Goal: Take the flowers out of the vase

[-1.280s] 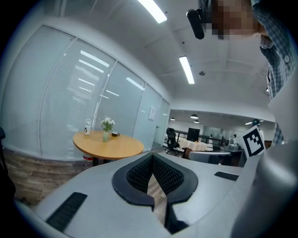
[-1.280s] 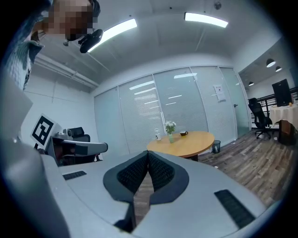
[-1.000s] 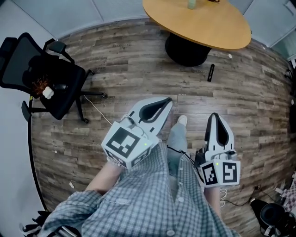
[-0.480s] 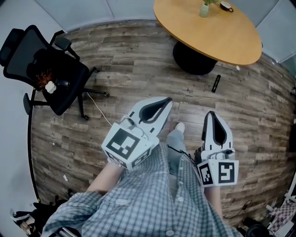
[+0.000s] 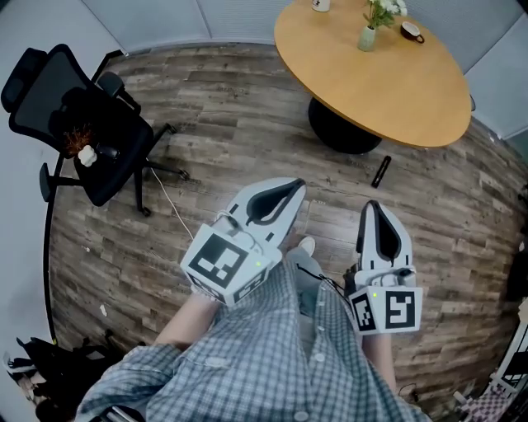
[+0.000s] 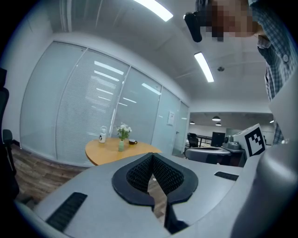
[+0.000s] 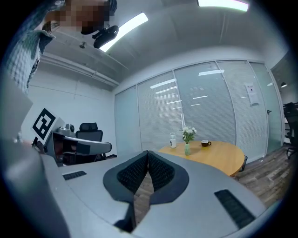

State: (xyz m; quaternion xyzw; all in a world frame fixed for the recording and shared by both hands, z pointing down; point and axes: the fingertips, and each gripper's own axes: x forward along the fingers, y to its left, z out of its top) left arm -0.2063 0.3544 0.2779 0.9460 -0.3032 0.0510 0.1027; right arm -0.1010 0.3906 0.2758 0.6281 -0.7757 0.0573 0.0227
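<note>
A small pale green vase [image 5: 367,37] with white flowers [image 5: 384,11] stands on the far side of a round wooden table [image 5: 371,91]. It is well ahead of both grippers and nothing touches it. My left gripper [image 5: 299,183] and right gripper [image 5: 371,204] are held at waist height over the wood floor, both shut and empty. In the left gripper view the flowers [image 6: 123,131] and vase [image 6: 121,145] show far off, beyond the shut left gripper [image 6: 152,155]. In the right gripper view the flowers [image 7: 188,133] and vase [image 7: 187,148] stand on the table [image 7: 209,155], past the shut right gripper [image 7: 147,152].
A cup on a saucer [image 5: 410,31] and a white bottle [image 5: 320,5] share the table with the vase. The table's black base [image 5: 342,132] stands under it. A black stick-like thing [image 5: 380,171] lies on the floor. A black office chair [image 5: 78,124] stands at the left.
The table has drawn closer and lower in the head view; vase and flowers now show in full. Both grippers stayed shut and moved forward together with the person.
</note>
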